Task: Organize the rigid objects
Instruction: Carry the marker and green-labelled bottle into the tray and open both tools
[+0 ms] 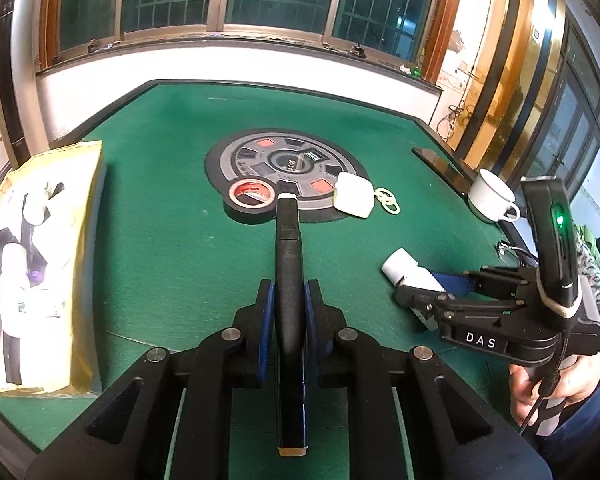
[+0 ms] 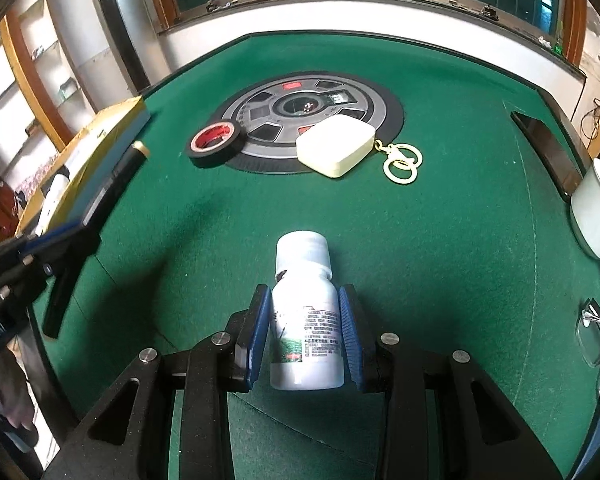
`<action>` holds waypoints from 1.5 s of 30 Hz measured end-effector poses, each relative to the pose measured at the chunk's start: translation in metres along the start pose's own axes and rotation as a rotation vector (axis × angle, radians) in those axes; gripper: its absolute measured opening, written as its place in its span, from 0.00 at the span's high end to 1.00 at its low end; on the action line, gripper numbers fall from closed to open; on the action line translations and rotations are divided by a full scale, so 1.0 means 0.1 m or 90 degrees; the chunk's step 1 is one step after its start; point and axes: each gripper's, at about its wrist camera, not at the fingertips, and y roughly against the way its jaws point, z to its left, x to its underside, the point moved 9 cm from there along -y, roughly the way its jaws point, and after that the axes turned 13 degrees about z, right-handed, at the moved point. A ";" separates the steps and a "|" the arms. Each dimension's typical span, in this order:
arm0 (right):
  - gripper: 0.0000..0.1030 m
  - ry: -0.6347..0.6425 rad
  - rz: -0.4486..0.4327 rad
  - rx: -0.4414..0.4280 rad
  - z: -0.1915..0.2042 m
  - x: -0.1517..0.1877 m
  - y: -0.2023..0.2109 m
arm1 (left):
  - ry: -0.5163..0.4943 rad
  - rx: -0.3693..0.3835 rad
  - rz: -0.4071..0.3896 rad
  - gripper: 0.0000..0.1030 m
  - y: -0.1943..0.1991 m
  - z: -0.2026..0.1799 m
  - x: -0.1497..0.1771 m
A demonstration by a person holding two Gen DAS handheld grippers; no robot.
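Nearest the left wrist lens, the left gripper point(image 1: 288, 312) has its blue pads clenched on a long black marker-like pen point(image 1: 288, 280) with tan end caps, which runs straight out toward 12 o'clock above the green felt table point(image 1: 172, 248). Seen from its own camera, the right gripper point(image 2: 305, 324) is clamped around a white pill bottle point(image 2: 305, 320), cap pointing to 12 o'clock; whether the bottle's underside touches the felt I cannot tell.

At 9 o'clock in the left view sits an open yellow cardboard box point(image 1: 84, 240) with white and black items already inside it, which I judge to be the collecting place. Beyond the pen tip lies a roll of black tape point(image 1: 249, 197) with a red core, resting on the edge of the round grey centre panel point(image 1: 284, 168). Just to the right of it, a cream square pouch point(image 1: 354, 199) with keyrings point(image 1: 388, 201) overlaps the panel. A white mug point(image 1: 492, 196) stands at 2 o'clock near the table rim, and a pair of glasses point(image 2: 598, 344) lies at 4 o'clock in the right view.

As I read it, the task is partway along: some pieces are boxed, two are in hand and not yet delivered, and the tape, pouch, mug and glasses remain loose on the felt.
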 end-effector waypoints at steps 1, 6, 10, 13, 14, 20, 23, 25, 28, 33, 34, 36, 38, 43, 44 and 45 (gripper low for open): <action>0.70 -0.001 0.008 -0.005 0.01 0.01 -0.02 | 0.003 -0.001 -0.002 0.88 0.01 0.02 0.00; 0.71 -0.002 0.007 -0.011 0.02 0.03 -0.05 | 0.011 -0.001 -0.008 0.88 0.03 0.08 0.01; 0.71 -0.019 -0.012 -0.032 -0.02 -0.01 0.01 | 0.016 -0.005 -0.015 0.88 0.06 0.13 0.01; 0.71 -0.022 -0.044 -0.047 0.00 -0.05 0.12 | 0.022 -0.006 -0.024 0.88 0.11 0.19 0.01; 0.71 -0.020 -0.051 -0.051 0.02 -0.07 0.15 | 0.026 -0.006 -0.029 0.88 0.14 0.21 0.00; 0.71 -0.010 -0.073 -0.083 0.15 -0.11 0.22 | 0.049 -0.008 -0.058 0.88 0.32 0.40 -0.04; 0.71 -0.002 -0.074 -0.096 0.27 -0.11 0.25 | 0.061 -0.012 -0.072 0.88 0.40 0.51 -0.06; 0.71 0.007 -0.070 -0.112 0.37 -0.10 0.26 | 0.073 -0.018 -0.081 0.88 0.47 0.62 -0.07; 0.71 0.025 -0.068 -0.116 0.55 -0.11 0.26 | 0.098 -0.028 -0.100 0.88 0.58 0.83 -0.07; 0.70 0.060 -0.067 -0.131 0.90 -0.17 0.27 | 0.144 -0.055 -0.115 0.88 0.73 1.26 0.01; 0.70 0.068 -0.068 -0.134 0.99 -0.19 0.27 | 0.154 -0.061 -0.117 0.88 0.75 1.34 0.03; 0.70 0.078 -0.065 -0.142 1.12 -0.23 0.26 | 0.171 -0.068 -0.120 0.88 0.78 1.50 0.09; 0.70 0.086 -0.058 -0.153 1.25 -0.29 0.25 | 0.190 -0.073 -0.122 0.88 0.80 1.64 0.13; 0.70 0.107 -0.058 -0.171 1.58 -0.45 0.29 | 0.218 -0.084 -0.116 0.88 0.81 1.91 0.24; 0.70 0.111 -0.060 -0.172 1.64 -0.50 0.31 | 0.222 -0.085 -0.113 0.88 0.80 1.95 0.25; 0.70 0.116 -0.063 -0.174 1.71 -0.54 0.33 | 0.230 -0.086 -0.109 0.88 0.79 2.02 0.26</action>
